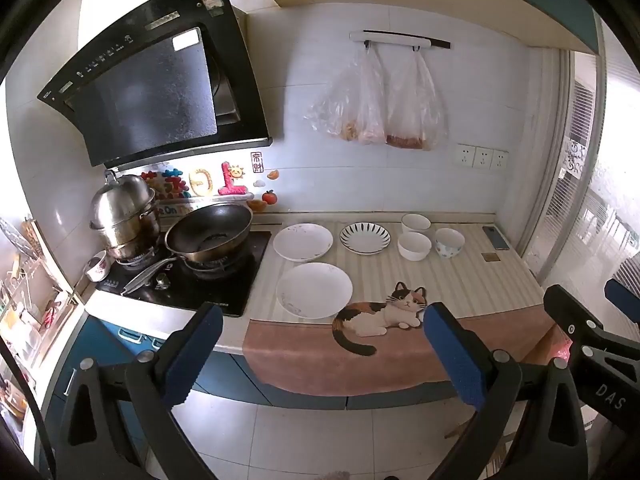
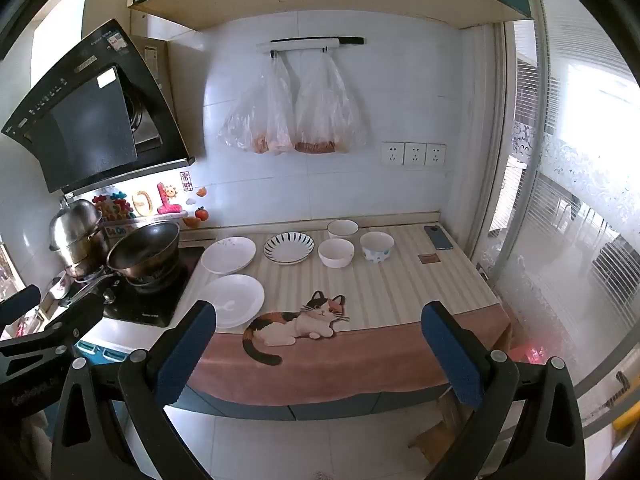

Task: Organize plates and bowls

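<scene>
On the striped cat mat (image 1: 460, 280) (image 2: 400, 288) lie a near white plate (image 1: 314, 290) (image 2: 236, 300), a far white plate (image 1: 303, 242) (image 2: 228, 255) and a blue-striped plate (image 1: 365, 238) (image 2: 289, 247). Right of them stand two white bowls (image 1: 415, 245) (image 2: 336, 252), (image 1: 416, 223) (image 2: 343, 228) and a dotted bowl (image 1: 449, 242) (image 2: 377, 246). My left gripper (image 1: 320, 340) is open and empty, held back from the counter's front edge. My right gripper (image 2: 316, 340) is open and empty, likewise back from the counter.
A stove (image 1: 192, 276) with a wok (image 1: 208, 236) and a steel steamer pot (image 1: 122, 216) sits left of the plates. A phone (image 1: 495, 237) lies at the mat's far right. Two plastic bags (image 1: 376, 100) hang on the wall. Glass door at the right.
</scene>
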`<state>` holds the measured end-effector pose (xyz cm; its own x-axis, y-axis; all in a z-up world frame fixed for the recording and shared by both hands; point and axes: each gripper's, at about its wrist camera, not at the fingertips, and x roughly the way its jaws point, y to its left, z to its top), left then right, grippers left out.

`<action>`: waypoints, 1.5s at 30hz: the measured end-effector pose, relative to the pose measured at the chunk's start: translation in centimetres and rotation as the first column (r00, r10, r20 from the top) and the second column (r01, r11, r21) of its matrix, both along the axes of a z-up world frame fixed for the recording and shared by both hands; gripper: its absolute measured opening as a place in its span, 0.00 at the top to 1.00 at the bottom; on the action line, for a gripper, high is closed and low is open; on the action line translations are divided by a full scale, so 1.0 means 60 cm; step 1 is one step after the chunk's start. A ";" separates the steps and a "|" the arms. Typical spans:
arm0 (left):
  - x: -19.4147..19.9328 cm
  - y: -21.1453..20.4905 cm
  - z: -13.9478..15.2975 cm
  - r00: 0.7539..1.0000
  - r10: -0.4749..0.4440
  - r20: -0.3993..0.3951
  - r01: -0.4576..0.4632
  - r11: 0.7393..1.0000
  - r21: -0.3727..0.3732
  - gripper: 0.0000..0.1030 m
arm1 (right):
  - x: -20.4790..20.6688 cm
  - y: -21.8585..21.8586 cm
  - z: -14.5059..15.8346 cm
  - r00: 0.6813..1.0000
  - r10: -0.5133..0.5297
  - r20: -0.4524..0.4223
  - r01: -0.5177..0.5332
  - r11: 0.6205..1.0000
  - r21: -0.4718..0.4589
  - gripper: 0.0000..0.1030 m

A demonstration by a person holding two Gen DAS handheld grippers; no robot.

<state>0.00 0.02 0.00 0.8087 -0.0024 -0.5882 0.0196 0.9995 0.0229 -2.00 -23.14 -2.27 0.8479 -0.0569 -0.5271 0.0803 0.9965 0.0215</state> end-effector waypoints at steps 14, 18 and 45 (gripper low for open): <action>0.000 0.000 0.001 1.000 0.003 0.008 -0.003 1.000 0.008 0.00 | -0.002 0.007 -0.005 1.000 -0.005 -0.003 0.005 1.000 -0.013 0.00; -0.004 -0.007 0.009 1.000 0.003 0.007 -0.004 1.000 0.015 0.00 | -0.008 0.001 -0.006 1.000 -0.010 0.001 0.010 1.000 -0.009 0.00; -0.002 -0.011 0.005 1.000 0.003 0.005 -0.003 1.000 0.017 0.00 | -0.015 -0.013 0.000 1.000 -0.011 0.000 0.011 1.000 -0.005 0.00</action>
